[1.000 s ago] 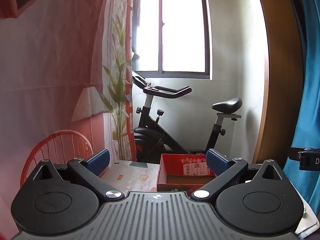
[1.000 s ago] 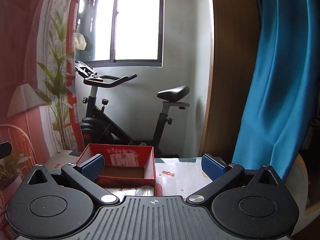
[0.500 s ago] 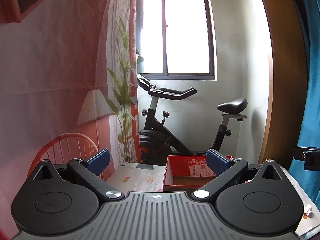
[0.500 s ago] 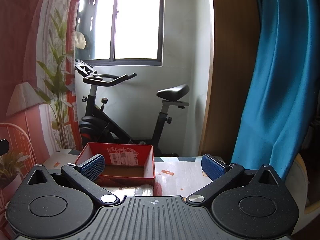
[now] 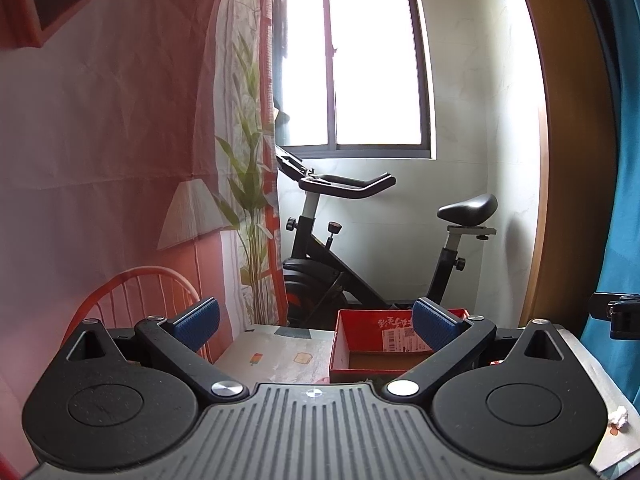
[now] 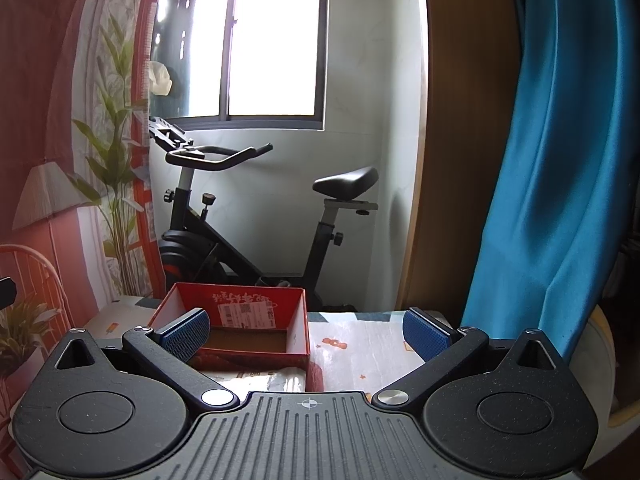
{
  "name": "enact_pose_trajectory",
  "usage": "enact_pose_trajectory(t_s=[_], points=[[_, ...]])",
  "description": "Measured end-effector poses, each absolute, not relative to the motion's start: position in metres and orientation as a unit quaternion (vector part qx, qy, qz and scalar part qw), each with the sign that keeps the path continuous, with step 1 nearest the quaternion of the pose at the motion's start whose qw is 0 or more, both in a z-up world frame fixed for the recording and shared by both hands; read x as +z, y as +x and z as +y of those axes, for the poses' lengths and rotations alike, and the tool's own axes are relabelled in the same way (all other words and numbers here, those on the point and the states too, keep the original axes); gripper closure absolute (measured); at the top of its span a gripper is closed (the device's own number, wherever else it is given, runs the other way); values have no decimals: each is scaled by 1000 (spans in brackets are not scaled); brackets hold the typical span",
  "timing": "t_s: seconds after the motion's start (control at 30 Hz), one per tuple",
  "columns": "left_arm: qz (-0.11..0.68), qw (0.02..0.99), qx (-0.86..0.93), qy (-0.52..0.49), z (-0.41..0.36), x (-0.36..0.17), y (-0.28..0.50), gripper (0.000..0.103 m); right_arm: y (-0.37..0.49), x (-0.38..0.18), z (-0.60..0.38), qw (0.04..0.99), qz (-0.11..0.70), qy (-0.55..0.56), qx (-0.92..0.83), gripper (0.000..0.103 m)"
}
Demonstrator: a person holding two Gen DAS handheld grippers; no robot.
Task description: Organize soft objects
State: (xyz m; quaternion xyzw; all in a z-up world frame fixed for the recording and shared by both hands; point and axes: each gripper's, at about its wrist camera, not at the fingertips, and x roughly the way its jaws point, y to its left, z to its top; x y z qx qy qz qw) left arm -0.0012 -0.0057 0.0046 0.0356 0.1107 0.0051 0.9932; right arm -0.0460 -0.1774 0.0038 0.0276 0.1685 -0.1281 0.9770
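Both grippers, left (image 5: 316,324) & right (image 6: 306,332), wide, empty; open red cardboard box (image 6: 240,332) ahead, nearer right gripper; no soft objs visible.

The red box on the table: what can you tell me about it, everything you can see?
The red box is an open, lidless tray that looks like cardboard: red outside, paler inner walls, a brown floor. A white shipping label and pale printed characters mark its far inner wall. It sits flat on the patterned table, upright, in front of the exercise bike. It looks empty as far as shows; neither tool touches it.
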Motion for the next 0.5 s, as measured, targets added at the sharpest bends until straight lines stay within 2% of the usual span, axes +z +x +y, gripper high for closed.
enact_pose_trajectory(t_s=[0.5], points=[[113,993,8,36,-7,5,-1,0,-45,2,-178,977,170,27,-128,0]])
